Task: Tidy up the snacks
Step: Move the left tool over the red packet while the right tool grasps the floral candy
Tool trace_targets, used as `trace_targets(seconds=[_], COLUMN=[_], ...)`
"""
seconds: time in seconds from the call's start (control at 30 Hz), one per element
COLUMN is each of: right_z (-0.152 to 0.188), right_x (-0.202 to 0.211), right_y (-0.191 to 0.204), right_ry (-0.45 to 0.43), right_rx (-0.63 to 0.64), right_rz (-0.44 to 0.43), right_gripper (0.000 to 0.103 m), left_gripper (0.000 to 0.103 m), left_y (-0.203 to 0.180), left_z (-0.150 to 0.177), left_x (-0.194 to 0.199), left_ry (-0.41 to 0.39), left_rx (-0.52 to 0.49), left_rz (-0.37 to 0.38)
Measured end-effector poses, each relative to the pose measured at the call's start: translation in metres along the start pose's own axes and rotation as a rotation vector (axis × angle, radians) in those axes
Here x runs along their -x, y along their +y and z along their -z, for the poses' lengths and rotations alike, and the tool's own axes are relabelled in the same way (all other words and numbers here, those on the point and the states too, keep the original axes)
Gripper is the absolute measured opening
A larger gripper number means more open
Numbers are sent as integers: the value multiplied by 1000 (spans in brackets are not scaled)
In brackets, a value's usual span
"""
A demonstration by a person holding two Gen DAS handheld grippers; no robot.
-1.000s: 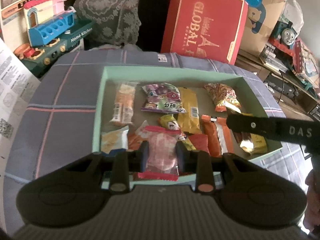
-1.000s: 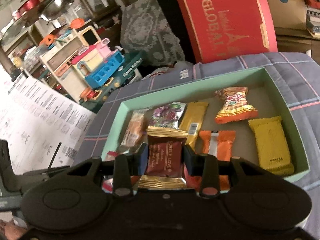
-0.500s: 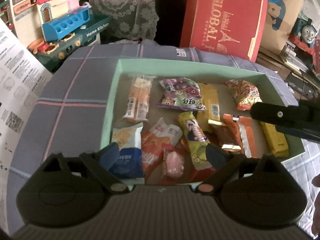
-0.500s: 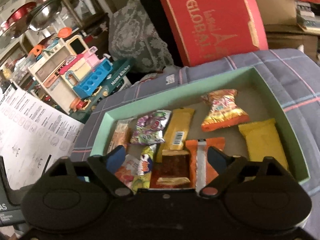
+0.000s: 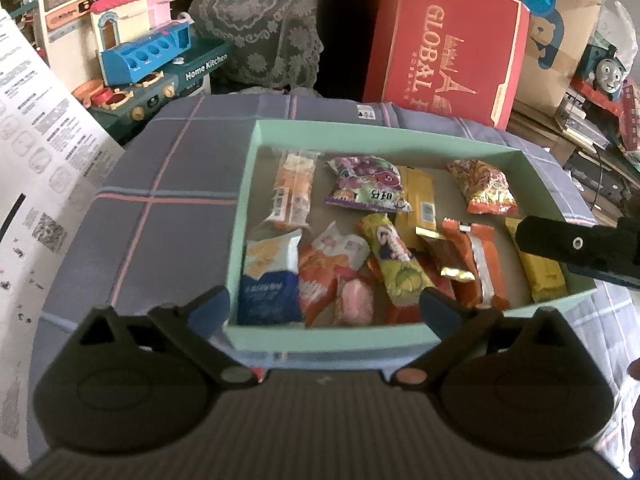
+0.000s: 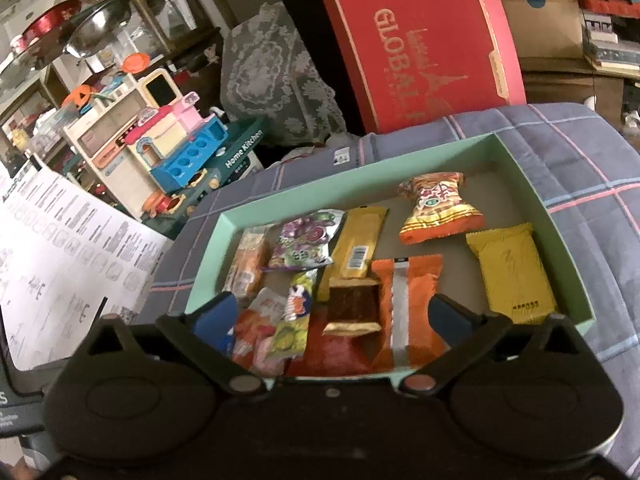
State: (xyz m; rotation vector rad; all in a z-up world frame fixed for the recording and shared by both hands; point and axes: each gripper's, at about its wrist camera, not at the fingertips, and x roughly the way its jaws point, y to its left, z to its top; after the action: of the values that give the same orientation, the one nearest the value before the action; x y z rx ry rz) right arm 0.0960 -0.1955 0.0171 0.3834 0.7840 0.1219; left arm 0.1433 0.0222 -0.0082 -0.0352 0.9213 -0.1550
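Jaws of the left gripper (image 5: 324,304) have just been opening and now stand wide apart, empty; the pink snack (image 5: 355,301) they pinched a second ago lies in the green box (image 5: 360,130), among the other packets near its front wall. From the right wrist, the right gripper (image 6: 332,314) has likewise spread, and its brown-and-gold bar (image 6: 354,307) rests inside, seemingly atop neighbouring wrappers. Both drops look complete, freeing both tools.
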Motion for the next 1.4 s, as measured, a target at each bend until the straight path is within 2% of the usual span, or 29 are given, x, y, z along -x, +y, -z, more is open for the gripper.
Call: trace_targets(seconds=[0.33, 0.53, 0.7, 1.17, 1.4], right_z=[32, 62, 86, 132, 139], right_x=[22, 28, 29, 24, 14], right_y=[15, 14, 15, 31, 53], right_ry=[55, 113, 162, 270, 281], right_rx=[32, 25, 33, 123, 206], right_rz=[-21, -37, -29, 5, 7], right_gripper=[103, 103, 103, 103, 78], left_gripper=[103, 103, 103, 103, 103], left_y=[28, 52, 62, 78, 93], left_z=[44, 77, 101, 122, 124], left_x=[28, 32, 31, 24, 19], left_ry=[25, 77, 111, 145, 151], left_rx=[29, 92, 103, 162, 199], left_rz=[-37, -54, -74, -76, -57])
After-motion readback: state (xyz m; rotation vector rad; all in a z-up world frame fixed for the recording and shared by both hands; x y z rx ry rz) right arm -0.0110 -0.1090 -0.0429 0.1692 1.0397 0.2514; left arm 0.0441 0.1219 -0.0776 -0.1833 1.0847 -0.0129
